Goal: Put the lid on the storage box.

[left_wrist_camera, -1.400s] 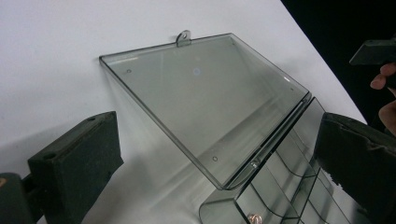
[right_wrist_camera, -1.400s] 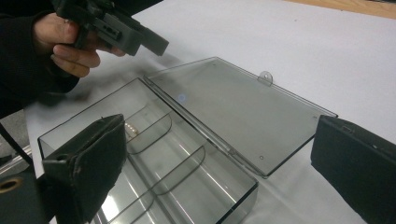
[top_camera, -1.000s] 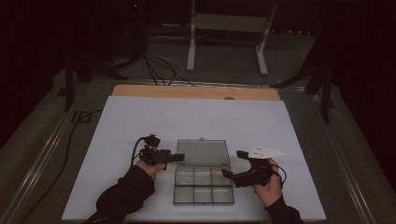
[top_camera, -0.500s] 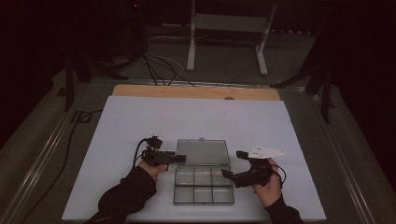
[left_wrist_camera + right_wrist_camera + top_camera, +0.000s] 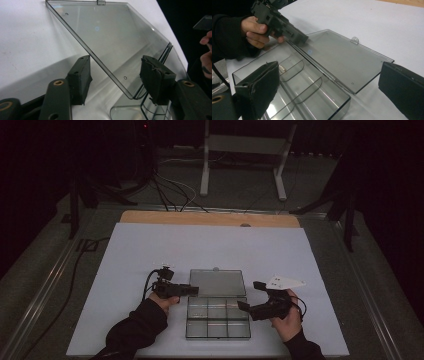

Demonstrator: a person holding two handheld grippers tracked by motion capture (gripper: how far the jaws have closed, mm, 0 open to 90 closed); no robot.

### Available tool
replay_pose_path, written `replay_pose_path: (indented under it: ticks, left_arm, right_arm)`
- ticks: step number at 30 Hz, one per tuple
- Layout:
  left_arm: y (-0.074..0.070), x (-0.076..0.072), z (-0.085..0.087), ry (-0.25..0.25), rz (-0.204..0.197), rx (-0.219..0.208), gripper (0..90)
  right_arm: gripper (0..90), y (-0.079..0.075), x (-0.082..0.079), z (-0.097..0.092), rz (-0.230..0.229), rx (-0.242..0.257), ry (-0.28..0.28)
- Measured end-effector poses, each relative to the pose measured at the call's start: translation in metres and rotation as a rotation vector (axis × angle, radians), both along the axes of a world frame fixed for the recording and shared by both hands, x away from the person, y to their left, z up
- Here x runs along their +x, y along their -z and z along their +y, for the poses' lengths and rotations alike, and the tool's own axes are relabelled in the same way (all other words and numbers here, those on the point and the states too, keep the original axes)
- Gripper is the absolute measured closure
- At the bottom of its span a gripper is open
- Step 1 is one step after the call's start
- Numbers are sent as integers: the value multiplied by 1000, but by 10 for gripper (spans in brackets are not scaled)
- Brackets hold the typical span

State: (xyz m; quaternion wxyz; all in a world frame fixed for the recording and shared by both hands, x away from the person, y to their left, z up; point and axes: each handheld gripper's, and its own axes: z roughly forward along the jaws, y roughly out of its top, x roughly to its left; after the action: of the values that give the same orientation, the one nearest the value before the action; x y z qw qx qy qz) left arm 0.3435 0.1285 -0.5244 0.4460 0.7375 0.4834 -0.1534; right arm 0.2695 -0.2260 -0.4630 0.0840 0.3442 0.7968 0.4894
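Observation:
A clear plastic compartment box [image 5: 218, 318] lies near the table's front edge, its lid [image 5: 217, 283] swung open and lying flat behind it. My left gripper [image 5: 192, 291] sits at the box's left side by the hinge, open. In the left gripper view the lid's edge [image 5: 105, 67] runs between the jaws of the left gripper [image 5: 116, 62]. My right gripper [image 5: 248, 296] hovers at the box's right side, open wide. In the right gripper view the right gripper [image 5: 329, 67] frames the box [image 5: 312, 87] and lid [image 5: 342, 60]. A small pale item [image 5: 282, 68] lies in one compartment.
The white table sheet [image 5: 150, 250] spreads around the box, with a wooden strip [image 5: 210, 218] along its far edge. A black cable [image 5: 75, 270] trails off the left side. Metal stand legs [image 5: 240, 165] are on the floor beyond the table.

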Motion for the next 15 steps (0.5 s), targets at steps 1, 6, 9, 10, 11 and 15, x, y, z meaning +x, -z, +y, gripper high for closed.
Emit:
replay_pose_path:
  ticks: [1, 6, 9, 10, 11, 15]
  left_arm:
    - [0, 0, 0, 0, -1, -2, 468]
    - [0, 0, 0, 0, -5, -2, 485]
    - [-2, -1, 0, 1, -20, -4, 518]
    - [-2, -1, 0, 2, -24, -5, 529]
    - [-2, -1, 1, 5, -28, -5, 533]
    - [-2, -1, 1, 7, -28, -21, 551]
  right_arm:
    - [40, 0, 0, 0, 0, 2, 1]
    - [40, 0, 0, -1, 2, 1, 3]
    - [40, 0, 0, 0, 0, 1, 2]
    - [40, 0, 0, 0, 0, 1, 2]
    - [40, 0, 0, -1, 0, 2, 2]
    - [40, -1, 0, -1, 0, 1, 4]
